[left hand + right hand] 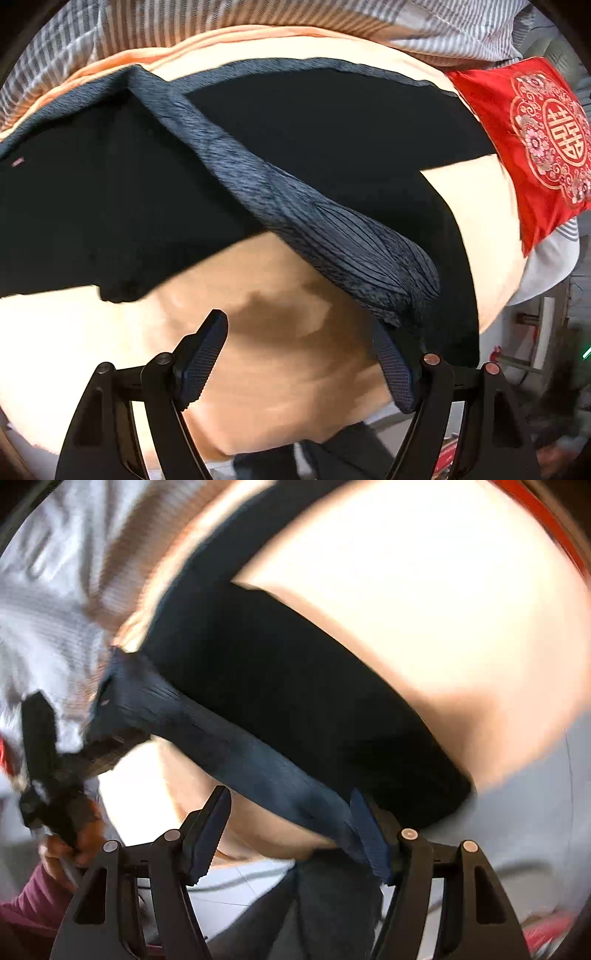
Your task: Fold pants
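Observation:
The black pants (314,129) lie spread on a peach bedsheet (277,369). Their ribbed grey-blue waistband (295,206) runs diagonally across them. My left gripper (297,321) is open above the sheet. The band's bunched end rests against the tip of its right finger (393,369), and nothing is between the jaws. In the blurred right wrist view the waistband (229,738) stretches from the left gripper's black frame (44,746) to my right gripper (290,792). There it meets the right finger (369,842), and the left finger stays free. I cannot tell whether either finger is hooked in the band.
A red embroidered cushion (535,140) lies at the right of the bed, and a grey striped blanket (221,22) is bunched along the far side. A hand (81,845) in a maroon sleeve (33,904) holds the left gripper. The bed edge, dark trouser legs (332,904) and tiled floor are below.

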### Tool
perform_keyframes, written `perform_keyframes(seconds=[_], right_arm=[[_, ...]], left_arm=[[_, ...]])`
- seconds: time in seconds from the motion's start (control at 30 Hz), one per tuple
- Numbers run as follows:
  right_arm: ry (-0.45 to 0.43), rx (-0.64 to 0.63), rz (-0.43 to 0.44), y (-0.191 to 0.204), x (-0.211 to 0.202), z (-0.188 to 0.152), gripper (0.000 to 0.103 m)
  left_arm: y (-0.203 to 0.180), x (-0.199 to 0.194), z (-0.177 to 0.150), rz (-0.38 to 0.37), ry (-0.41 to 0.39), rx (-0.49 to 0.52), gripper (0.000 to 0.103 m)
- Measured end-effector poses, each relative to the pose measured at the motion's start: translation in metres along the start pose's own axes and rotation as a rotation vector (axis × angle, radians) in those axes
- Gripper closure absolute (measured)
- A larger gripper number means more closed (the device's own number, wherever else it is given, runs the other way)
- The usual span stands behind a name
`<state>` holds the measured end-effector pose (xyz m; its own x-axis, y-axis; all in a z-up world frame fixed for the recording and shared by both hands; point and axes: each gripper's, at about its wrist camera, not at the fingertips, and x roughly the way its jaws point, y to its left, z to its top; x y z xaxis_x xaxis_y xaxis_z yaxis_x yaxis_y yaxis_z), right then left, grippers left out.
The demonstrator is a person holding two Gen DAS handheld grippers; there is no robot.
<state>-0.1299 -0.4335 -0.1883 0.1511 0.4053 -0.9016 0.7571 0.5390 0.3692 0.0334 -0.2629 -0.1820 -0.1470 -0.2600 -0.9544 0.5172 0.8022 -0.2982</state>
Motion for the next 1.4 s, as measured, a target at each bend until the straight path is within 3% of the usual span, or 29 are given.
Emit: perform_keyframes(seconds=[0.2, 0.37, 0.43, 0.47, 0.5, 0.53, 0.63, 0.73, 0.87, 1.03, 1.27, 1.4], right_arm=[[-0.024, 0.145, 0.073, -0.052, 0.032, -0.043, 0.032], [-0.046, 0.127, 0.139, -0.048, 0.063, -0.046, 0.032], [-0.061, 0.138, 0.185, -0.049, 0.067, -0.046, 0.041], [-0.055, 0.151, 0.206, -0.05, 0.067, -0.046, 0.057], [-0.046, 0.164, 0.228, -0.053, 0.066, -0.046, 0.086], [-0.041, 0.183, 0.256, -0.052, 0.063, -0.047, 0.095], [-0.044, 0.197, 0.367, -0.046, 0.041, -0.047, 0.097], [-0.069, 0.133, 0.39, -0.029, 0.013, -0.034, 0.1], [-0.114, 0.022, 0.398, -0.003, -0.03, 0.011, 0.1], [-0.154, -0.084, 0.438, 0.016, -0.081, 0.094, 0.1], [-0.19, -0.155, 0.429, 0.023, -0.117, 0.238, 0.1], [-0.185, -0.172, 0.339, 0.032, -0.112, 0.321, 0.1]], left_arm=[[0.007, 0.011, 0.0, -0.015, 0.01, -0.027, 0.023], [0.012, 0.021, 0.007, 0.002, 0.02, -0.017, 0.023], [0.012, 0.022, 0.005, 0.015, 0.016, -0.002, 0.023], [0.01, 0.025, 0.004, 0.023, 0.019, 0.009, 0.023], [0.01, 0.027, 0.004, 0.026, 0.024, 0.012, 0.023], [0.009, 0.028, 0.004, 0.025, 0.028, 0.012, 0.023], [0.009, 0.025, 0.007, 0.004, 0.021, 0.001, 0.023], [0.005, 0.021, 0.009, -0.011, 0.009, -0.001, 0.023], [0.001, 0.014, 0.02, -0.035, -0.001, -0.026, 0.023], [-0.01, 0.002, 0.048, -0.048, -0.041, -0.071, 0.023], [-0.048, -0.001, 0.127, -0.006, -0.138, -0.127, 0.023], [-0.056, -0.011, 0.168, 0.031, -0.208, -0.174, 0.023]])
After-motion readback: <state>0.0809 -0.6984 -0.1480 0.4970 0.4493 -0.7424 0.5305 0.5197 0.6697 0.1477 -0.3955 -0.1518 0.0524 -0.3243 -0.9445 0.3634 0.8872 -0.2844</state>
